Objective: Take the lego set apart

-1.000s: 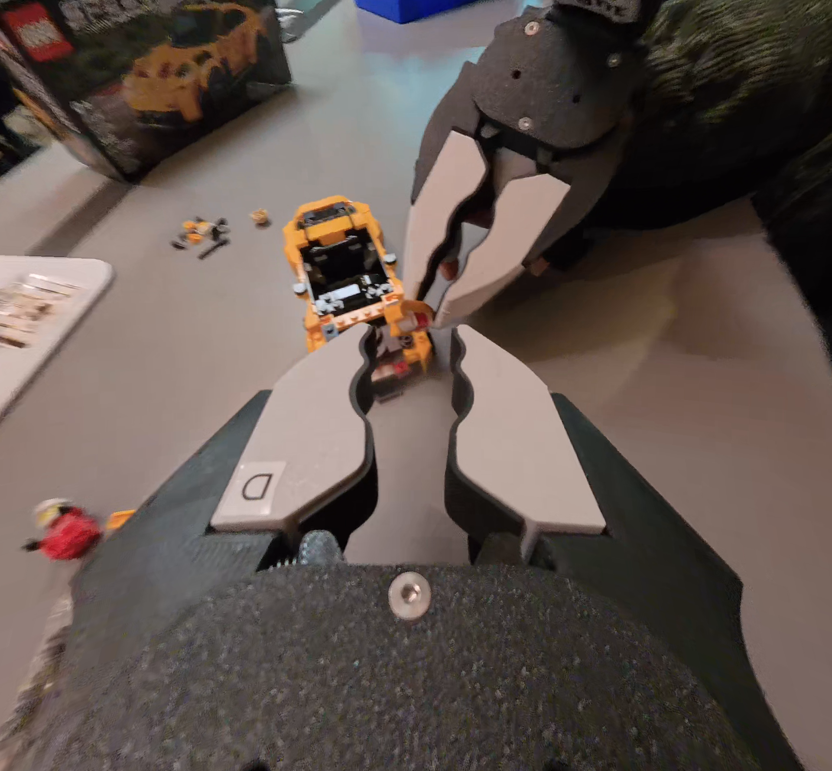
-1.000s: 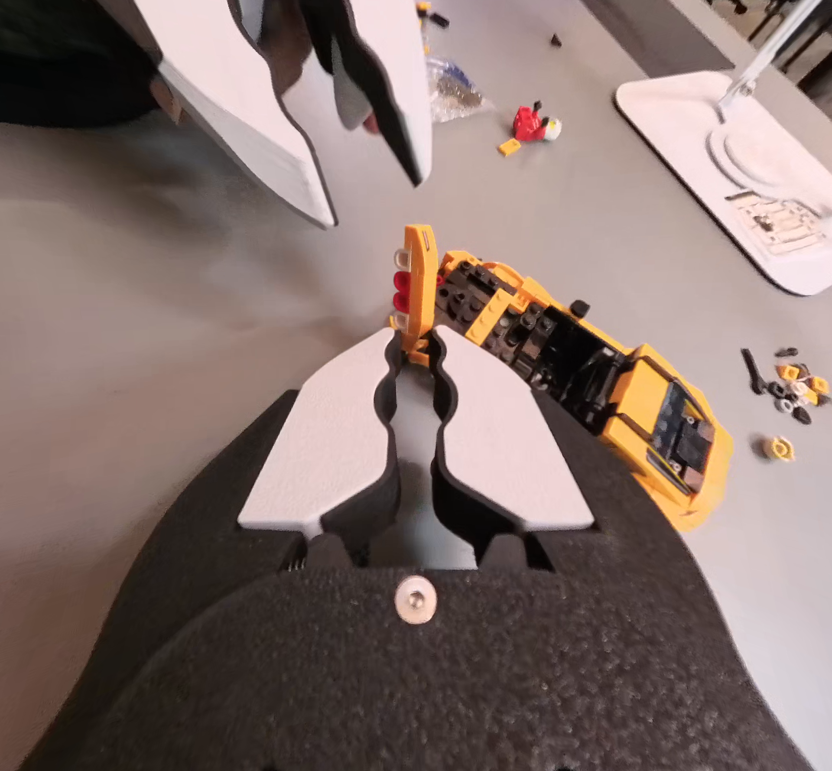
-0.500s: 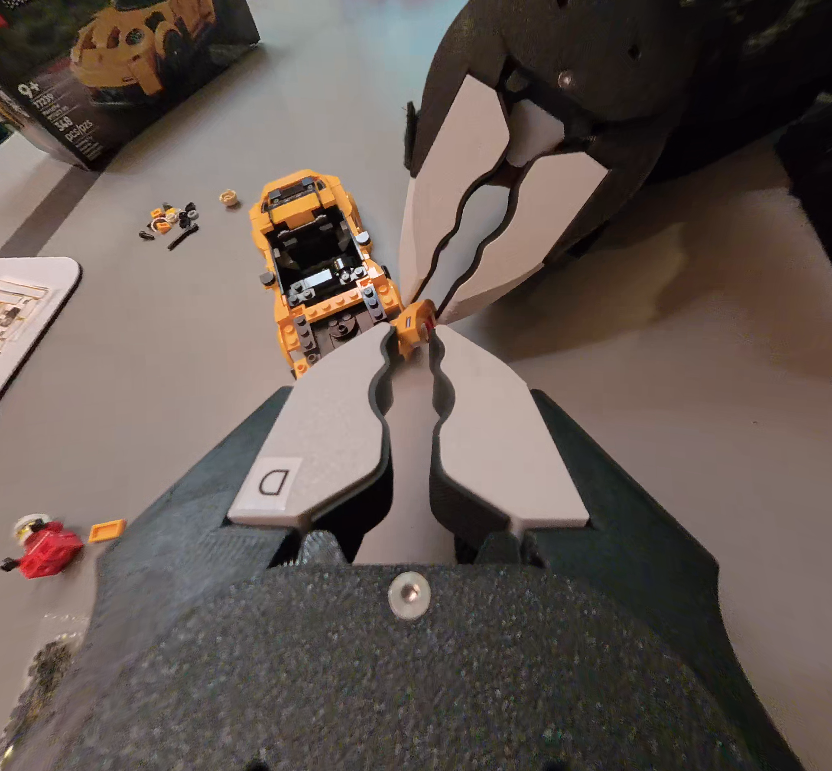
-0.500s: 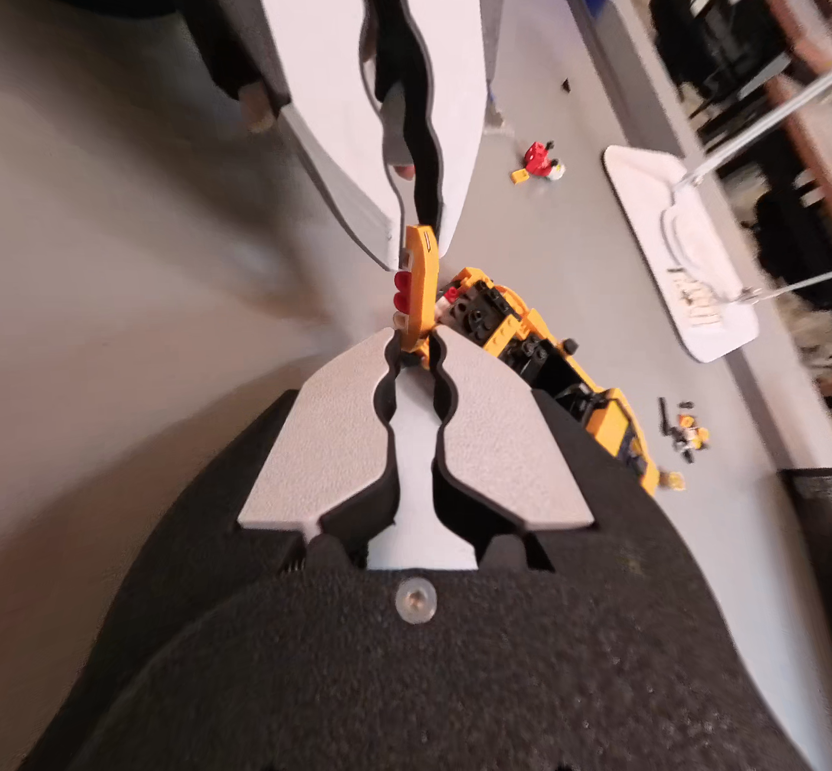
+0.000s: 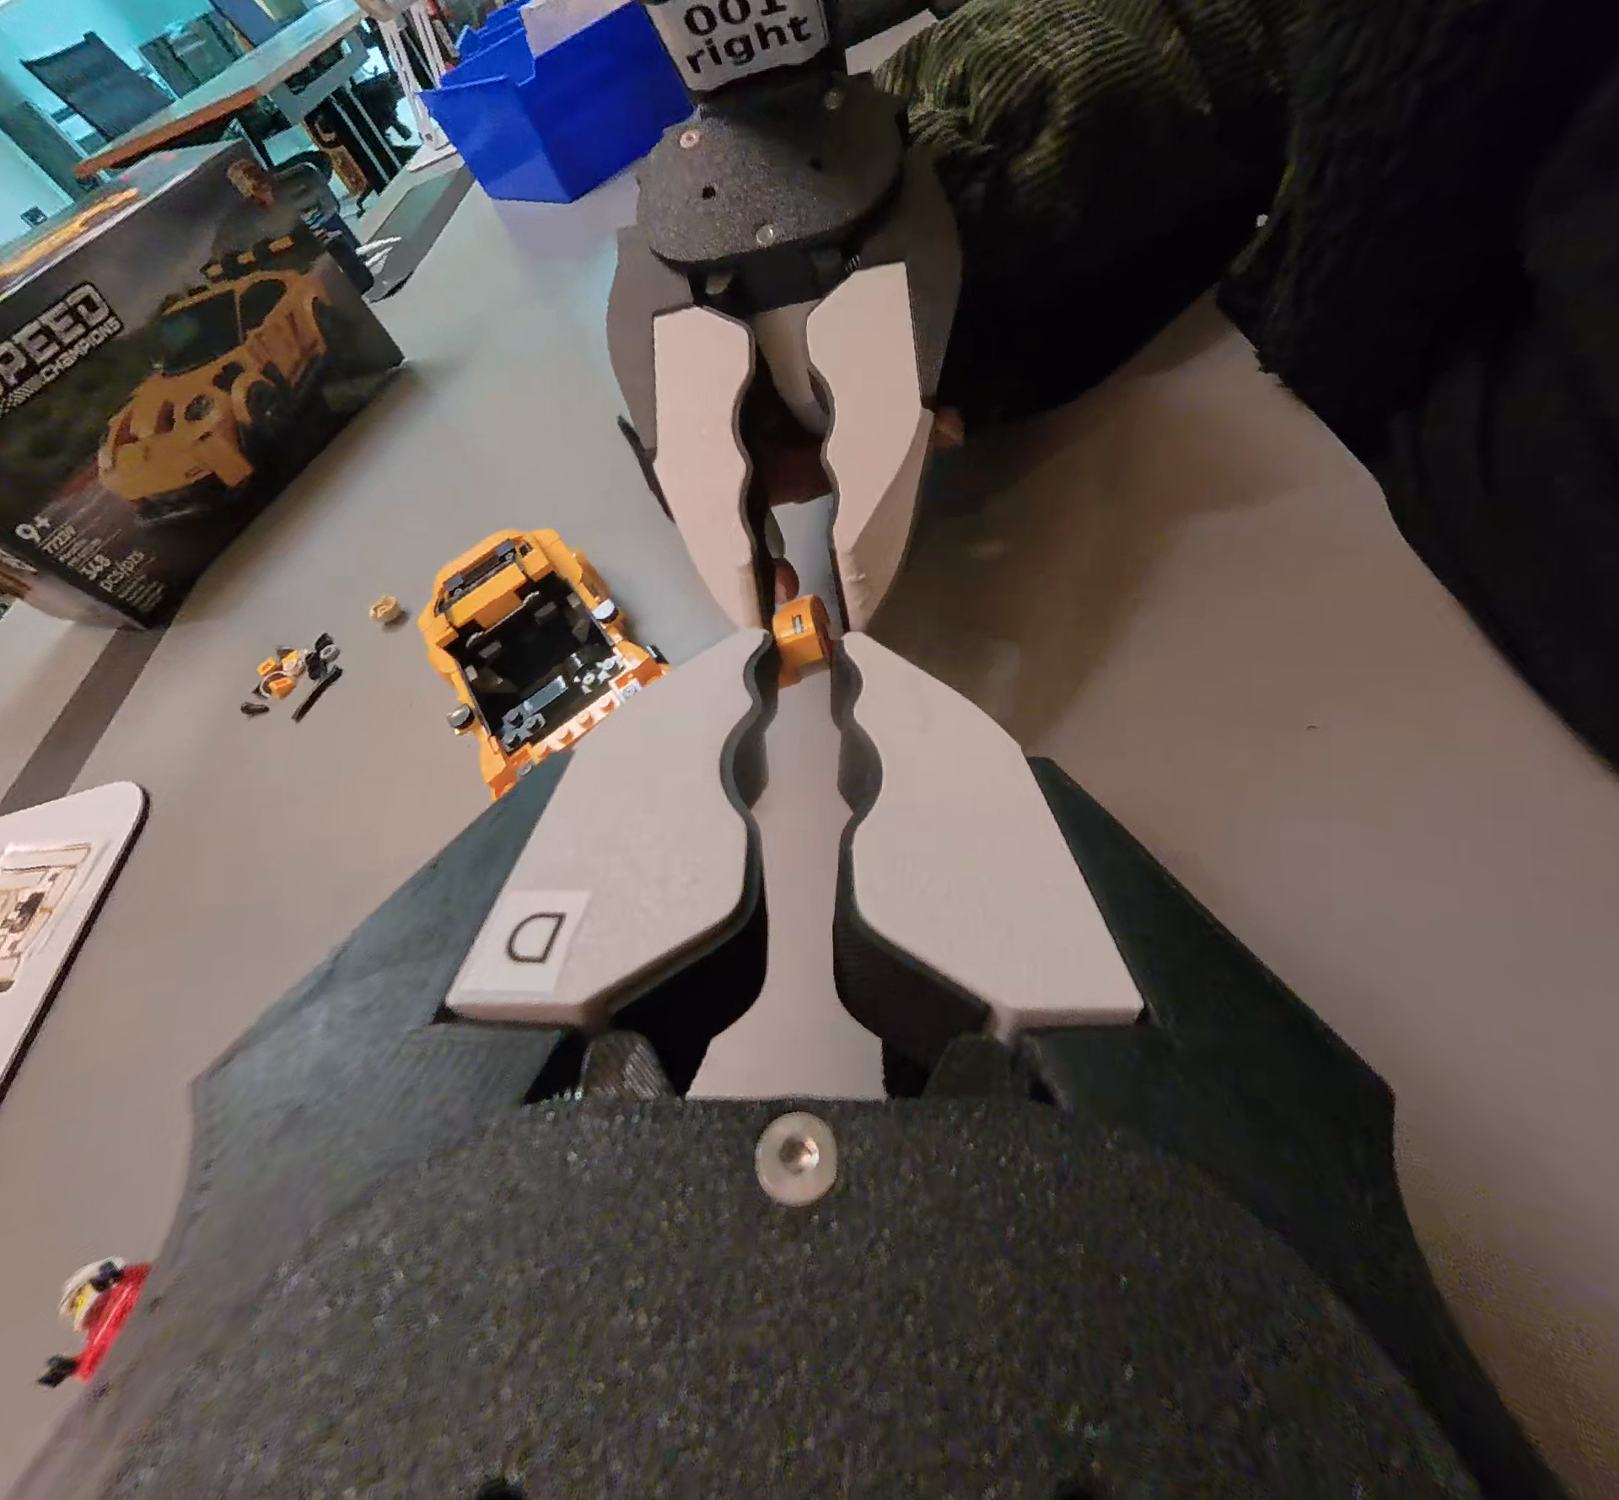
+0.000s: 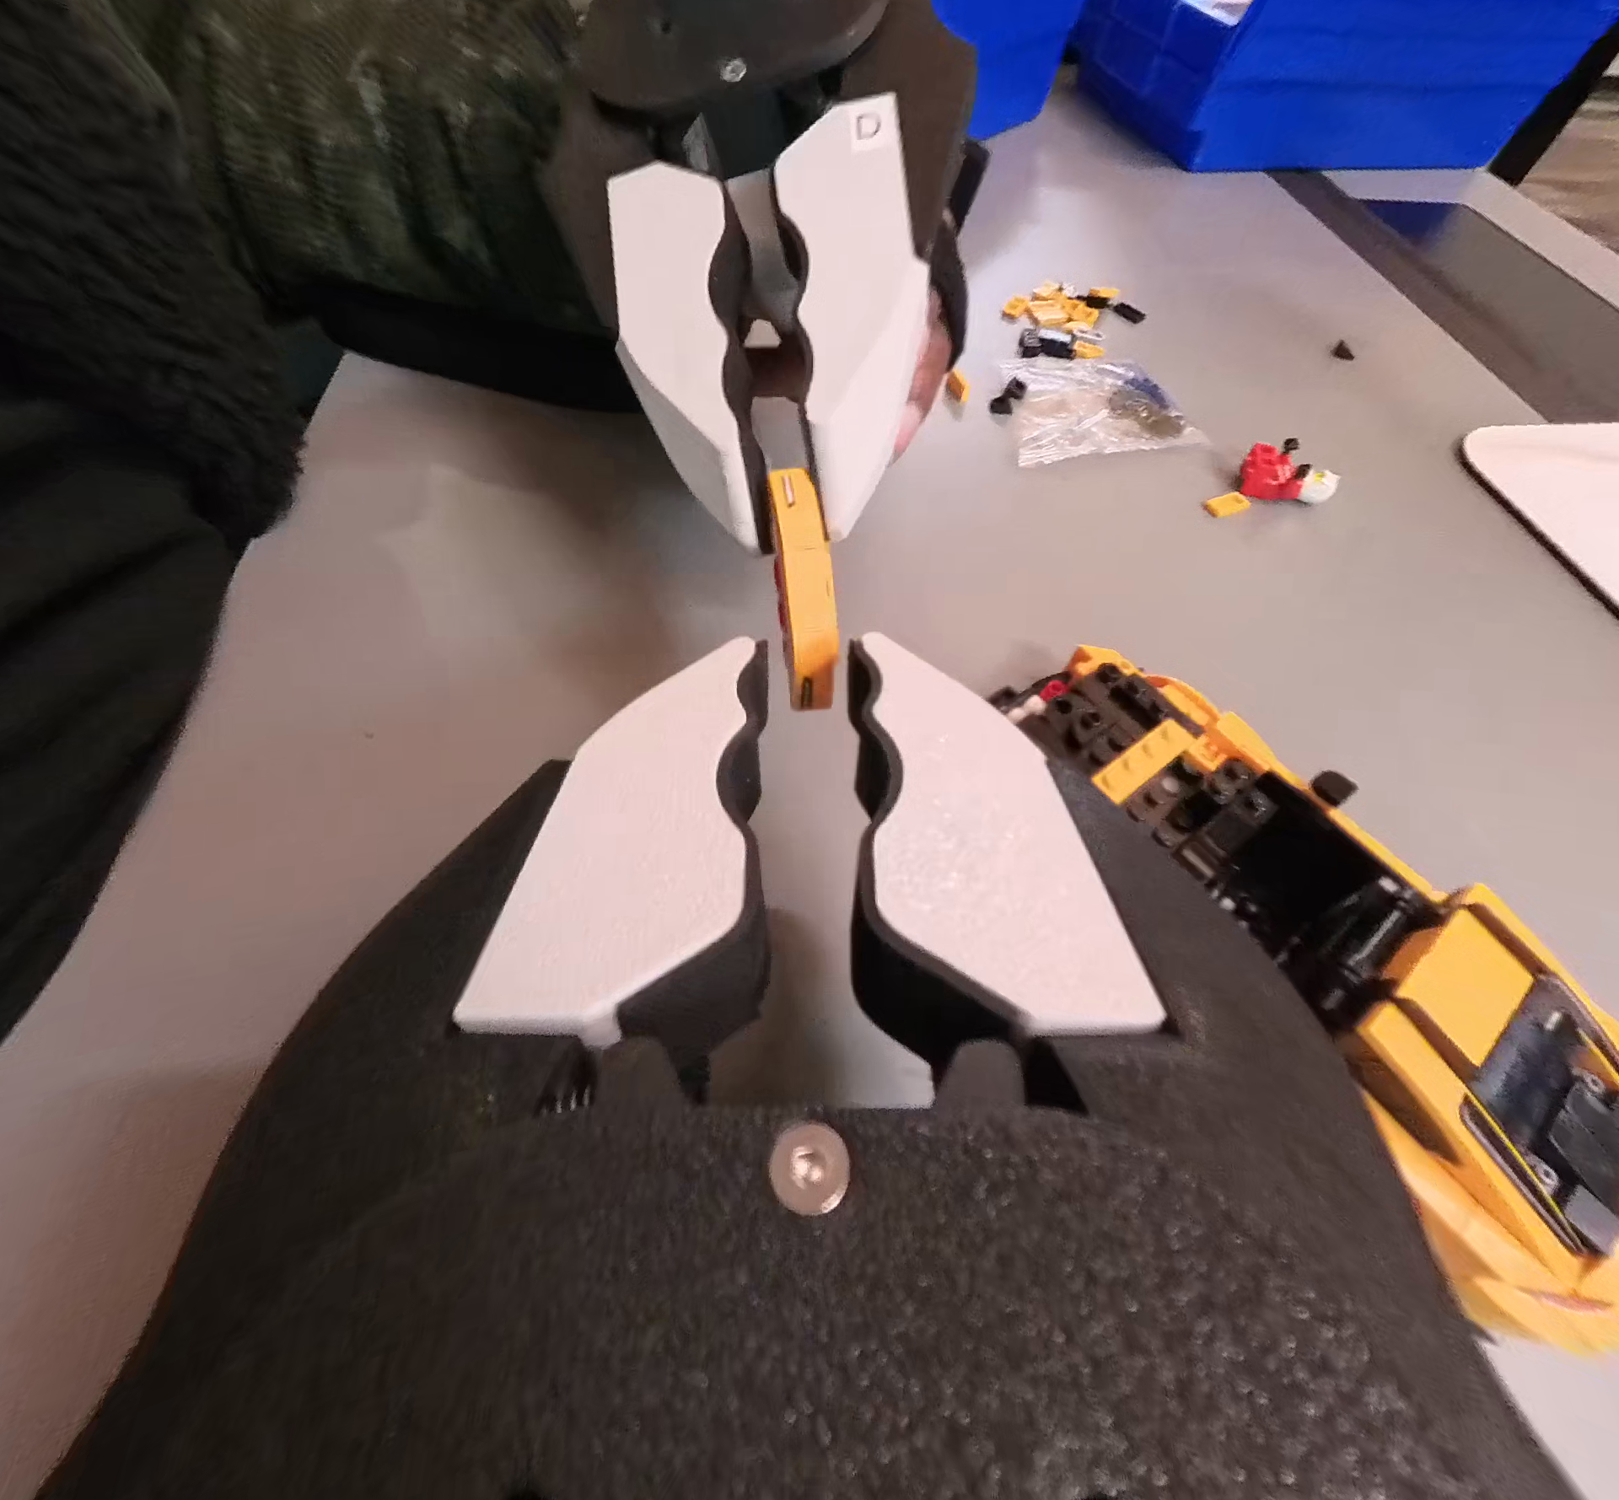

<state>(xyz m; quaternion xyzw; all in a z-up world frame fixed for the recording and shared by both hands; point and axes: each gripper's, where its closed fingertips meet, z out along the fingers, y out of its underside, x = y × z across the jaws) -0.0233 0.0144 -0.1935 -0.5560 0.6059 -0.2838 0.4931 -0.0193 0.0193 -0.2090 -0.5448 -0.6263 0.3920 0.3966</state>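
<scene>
The orange rear panel (image 6: 802,591) is off the car and held up in the middle of the right wrist view. The left gripper (image 5: 802,656) is clenched on its upper end. The lower end hangs between the tips of the right gripper (image 6: 806,669), whose fingers stand apart with a sliver of table showing on each side, so it seems to have let go. The left wrist view is too crowded at the tips to confirm that.

The rest of the yellow car (image 6: 1314,888) lies on the grey table (image 5: 1139,669) at the lower right of the right wrist view.

Risks, as I judge them:
- The panel is pinched only by one thin end, so it could pivot or slip out and drop among the loose pieces (image 6: 1060,310) at the upper right.
- The small red studs on its face may pop off if the right fingers close askew.
- The car is unheld and lies beside the right gripper's body, so a careless sweep could shove it.

Writing:
- The set's box (image 5: 175,424) at the left of the left wrist view carries brand lettering and a car picture.
- A white label (image 5: 749,30) wraps the right gripper's handle.
- A lettered sticker (image 5: 530,937) sits on a left finger.
</scene>
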